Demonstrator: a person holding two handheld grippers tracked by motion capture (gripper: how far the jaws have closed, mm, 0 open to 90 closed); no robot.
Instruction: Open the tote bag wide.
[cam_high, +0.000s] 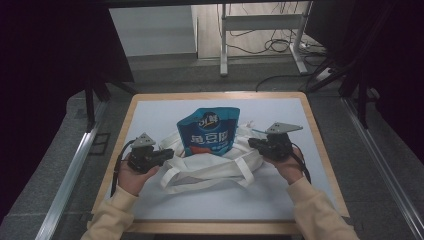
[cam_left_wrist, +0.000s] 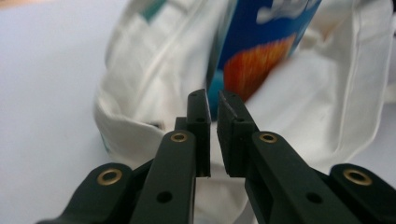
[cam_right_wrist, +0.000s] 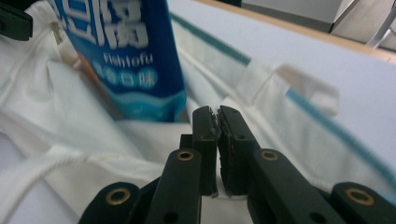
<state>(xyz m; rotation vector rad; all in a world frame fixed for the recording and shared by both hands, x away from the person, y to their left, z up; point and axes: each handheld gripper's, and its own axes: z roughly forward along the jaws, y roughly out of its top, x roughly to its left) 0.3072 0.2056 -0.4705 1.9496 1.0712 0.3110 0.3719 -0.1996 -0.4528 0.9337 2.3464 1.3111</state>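
**Both grippers pinched at the tote bag's rim, snack pouch standing inside**

I see a white canvas tote bag (cam_high: 212, 167) lying mid-table on the pale mat (cam_high: 280, 200), with a blue Fishtofu snack pouch (cam_high: 209, 132) sticking up out of its mouth. My left gripper (cam_high: 167, 154) sits at the bag's left edge, jaws nearly together; in the left gripper view a thin gap remains and I can't tell whether fabric is caught. My right gripper (cam_high: 254, 143) sits at the right edge, jaws practically touching, white cloth (cam_right_wrist: 140, 135) right behind them; a grip isn't clear.
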